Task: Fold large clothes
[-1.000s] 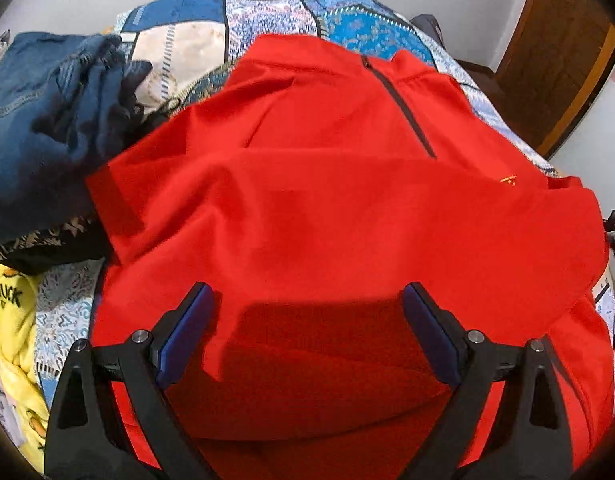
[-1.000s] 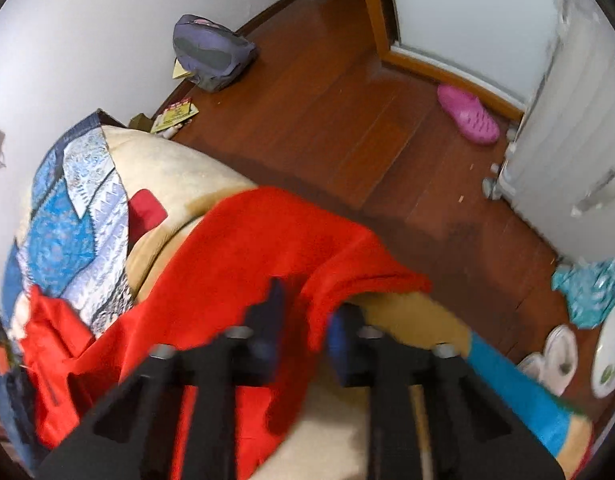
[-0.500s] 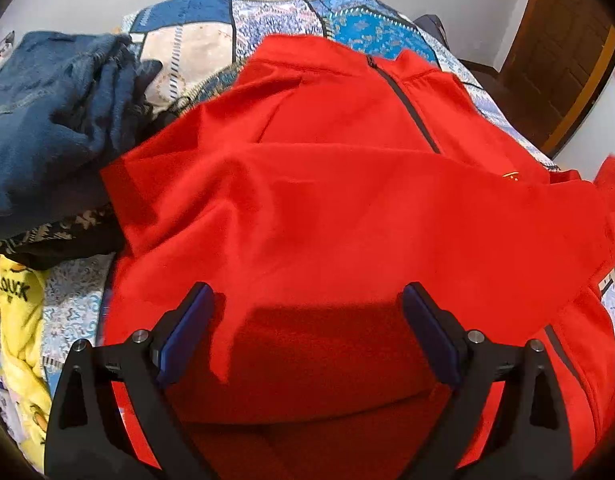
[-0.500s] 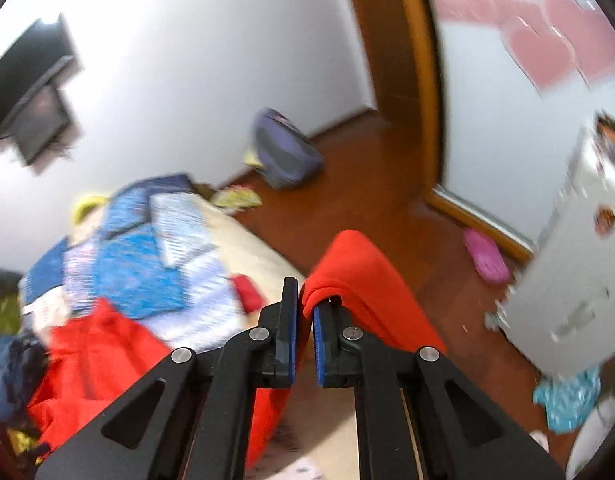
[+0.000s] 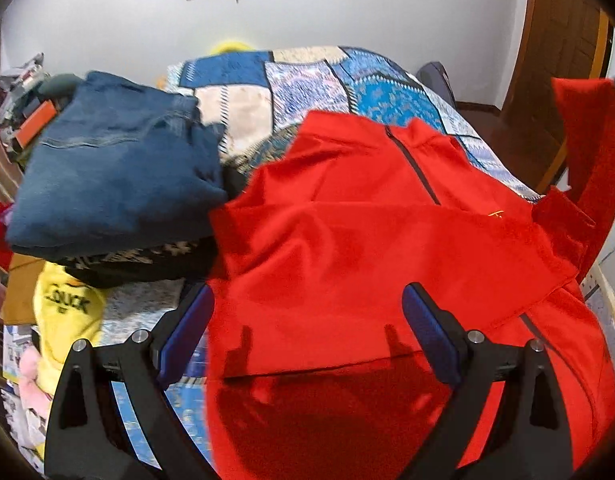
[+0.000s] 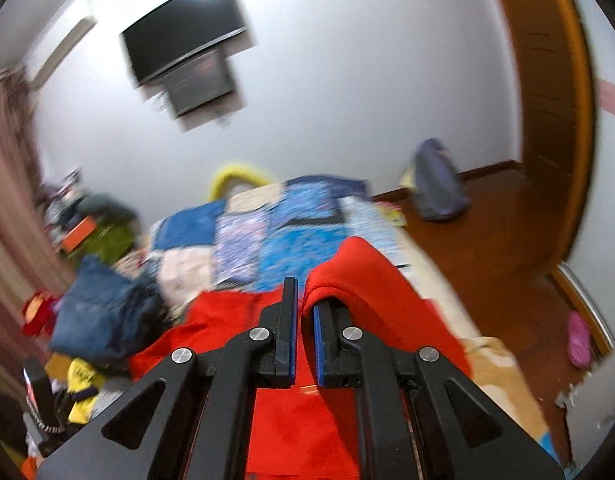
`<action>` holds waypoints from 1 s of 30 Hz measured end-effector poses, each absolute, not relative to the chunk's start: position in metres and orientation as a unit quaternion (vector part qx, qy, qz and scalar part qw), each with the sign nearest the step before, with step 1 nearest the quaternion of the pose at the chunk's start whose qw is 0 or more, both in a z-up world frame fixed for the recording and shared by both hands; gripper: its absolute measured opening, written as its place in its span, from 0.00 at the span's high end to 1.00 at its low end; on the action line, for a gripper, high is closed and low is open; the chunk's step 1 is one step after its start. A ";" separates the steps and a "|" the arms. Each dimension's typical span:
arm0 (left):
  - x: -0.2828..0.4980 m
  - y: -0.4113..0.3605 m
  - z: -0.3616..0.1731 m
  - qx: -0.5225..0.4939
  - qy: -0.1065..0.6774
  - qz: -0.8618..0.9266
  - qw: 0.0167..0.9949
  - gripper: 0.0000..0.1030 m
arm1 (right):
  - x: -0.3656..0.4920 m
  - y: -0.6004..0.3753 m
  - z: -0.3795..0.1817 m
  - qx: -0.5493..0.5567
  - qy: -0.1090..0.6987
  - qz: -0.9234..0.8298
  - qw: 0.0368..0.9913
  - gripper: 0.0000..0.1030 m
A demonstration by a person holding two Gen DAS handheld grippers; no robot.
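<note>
The bed (image 5: 307, 76) carries a patchwork quilt and, spread over its near half, the red jacket (image 5: 347, 240), collar toward the far wall and zip (image 5: 413, 164) running toward the camera, so its long axis runs from the far wall toward the near edge. A stack of folded jeans (image 5: 115, 168) sits just beside the jacket's left shoulder, on top of darker patterned cloth, with a yellow garment (image 5: 67, 304) below it.

The relation that matters: the jacket's body lies flat under and ahead of the left gripper (image 5: 307, 332), while its right sleeve (image 5: 595, 152) is raised off the bed, hanging up at the right edge of the left view. That sleeve is pinched in the right gripper (image 6: 303, 316), whose blue pads are clenched on a fold of red fabric that drapes over the right finger (the view is blurred, but the cloth between the pads is plain). The sleeve therefore sits to the right of the torso and would need to travel leftward across the zip line to lie over the chest.

The left gripper is released, its pads (image 5: 187, 332) standing wide apart above the jacket's lower front, holding nothing; whether they touch the cloth I cannot tell. The right hand is plainly the one placed to make the fold, while the left is nearer the hem and could pin it.
</note>
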State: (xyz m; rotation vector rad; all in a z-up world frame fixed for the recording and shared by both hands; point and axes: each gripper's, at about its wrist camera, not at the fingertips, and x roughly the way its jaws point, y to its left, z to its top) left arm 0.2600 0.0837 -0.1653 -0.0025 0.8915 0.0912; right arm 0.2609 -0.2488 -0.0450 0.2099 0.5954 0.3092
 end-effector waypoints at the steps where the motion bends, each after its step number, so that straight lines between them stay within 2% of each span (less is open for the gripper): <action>1: 0.256 0.087 -0.163 0.001 0.427 0.046 0.903 0.08 | 0.262 -0.234 -0.050 0.095 0.301 0.168 0.934 0.94; 6: 0.239 0.099 -0.159 -0.004 0.419 0.047 0.907 0.07 | 0.268 -0.165 -0.087 0.063 0.371 0.239 0.895 0.94; 13: 0.226 0.110 -0.173 0.009 0.427 0.053 0.903 0.07 | 0.266 -0.083 -0.184 -0.028 0.532 0.283 0.798 0.94; 17: 0.220 0.115 -0.181 0.003 0.435 0.051 0.899 0.08 | 0.259 -0.070 -0.226 -0.063 0.600 0.281 0.747 0.94; 24: 0.223 0.112 -0.181 0.008 0.438 0.043 0.898 0.08 | 0.251 -0.087 -0.207 -0.066 0.590 0.267 0.759 0.93; 26: 0.227 0.105 -0.177 0.014 0.434 0.037 0.900 0.07 | 0.246 -0.099 -0.190 -0.080 0.564 0.256 0.781 0.89; 28: 0.234 0.097 -0.173 0.021 0.430 0.027 0.902 0.07 | 0.243 -0.113 -0.177 -0.089 0.540 0.242 0.801 0.77; 30: 0.242 0.086 -0.169 0.029 0.428 0.015 0.903 0.07 | 0.244 -0.127 -0.167 -0.093 0.517 0.218 0.822 0.70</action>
